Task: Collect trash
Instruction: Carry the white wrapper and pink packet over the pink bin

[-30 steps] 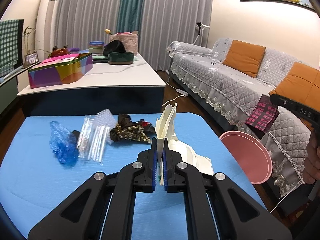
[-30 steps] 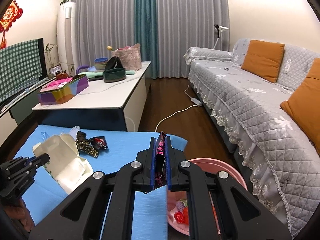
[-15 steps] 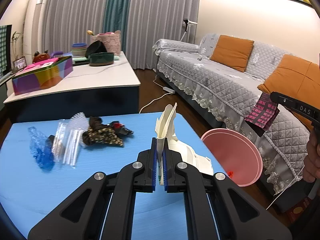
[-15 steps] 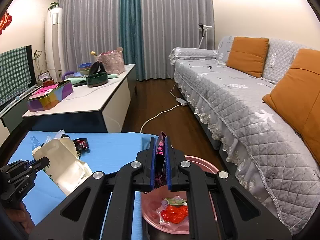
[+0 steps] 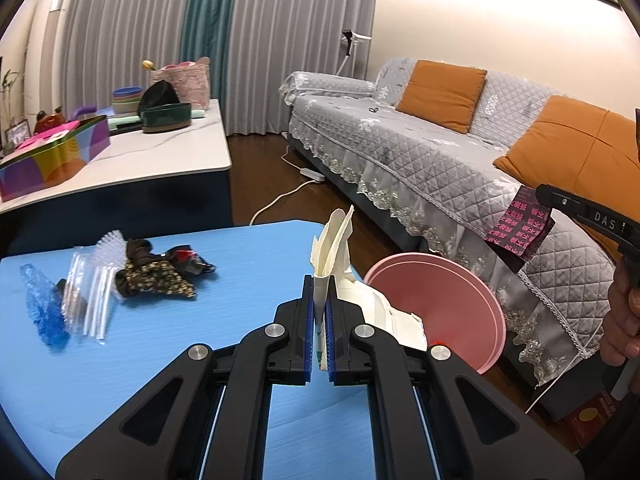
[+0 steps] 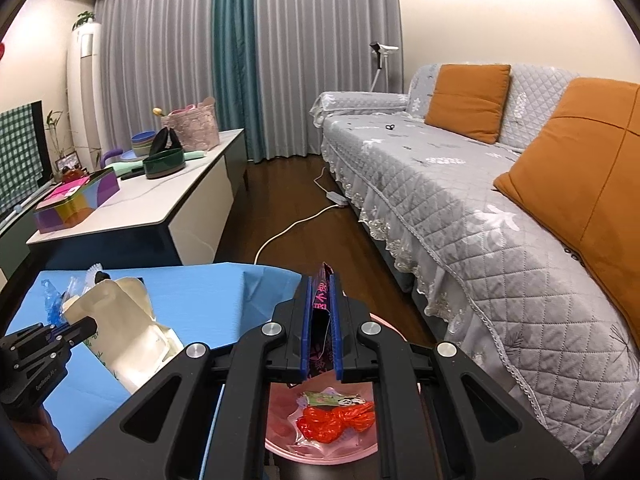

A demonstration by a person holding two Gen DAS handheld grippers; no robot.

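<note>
1. The dark wrapper with pink print [image 6: 320, 312] is clenched upright between the right gripper [image 6: 320, 332] jaws, its lower end hanging over the pink bin [image 6: 320, 446]. I judge it is carried edge-on like this so that it falls straight in when let go.
2. The cream paper bag [image 5: 332, 248] is pinched by one folded edge in the left gripper [image 5: 319, 332], which is clamped on it; the rest of the bag sags onto the blue table [image 5: 120, 360] at about 3 o'clock of the jaws. Held by one edge, it looks likely to swing.
3. In the right wrist view the bin sits on the floor at 6 o'clock, already holding an orange-red plastic bag [image 6: 336, 420] and a small green-printed packet [image 6: 332, 398]. In the left wrist view its rim [image 5: 440, 258] shows at 3 o'clock, just past the table's edge.
4. More trash lies on the table at 9 to 10 o'clock of the left gripper: a blue plastic bag [image 5: 42, 308], clear plastic sleeves [image 5: 94, 292] and a dark floral wrapper [image 5: 154, 278].
5. Room for moving: the bin stands between the table's edge and the grey sofa [image 6: 480, 216], whose lace skirt hangs near it. Above the bin the way is open, but both grippers converge there, so the bag should wait its turn.
</note>
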